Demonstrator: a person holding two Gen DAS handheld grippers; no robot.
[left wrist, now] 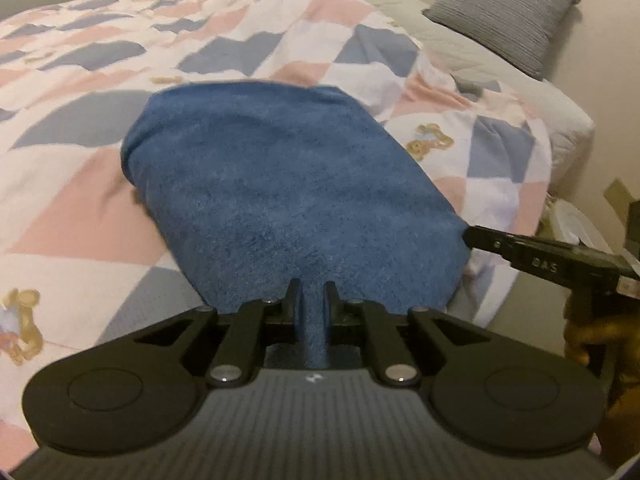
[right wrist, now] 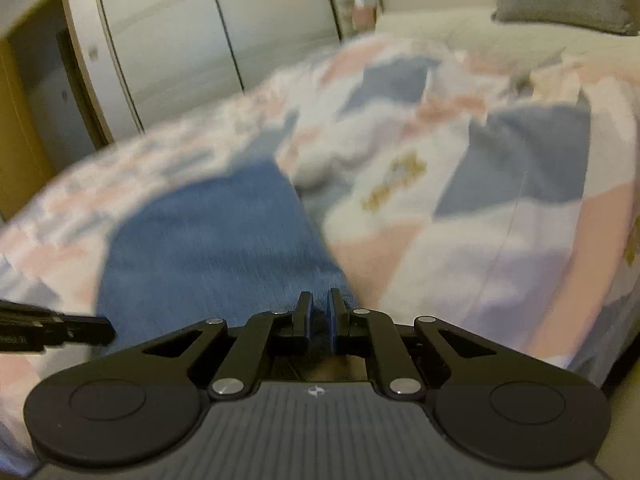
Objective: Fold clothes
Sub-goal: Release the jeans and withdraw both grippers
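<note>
I have the blue towel (left wrist: 288,184) lying on the quilt (left wrist: 80,80) of the bed, already doubled over at its far end, so I judge the fold partly done with at least one more fold and a smoothing left. My left gripper (left wrist: 313,292) is pinched shut on a ridge of the near edge, and my right gripper (right wrist: 319,312) is nearly closed on the near right corner. A grey pillow (left wrist: 504,12) sits well clear; nothing blocks the fold.
</note>
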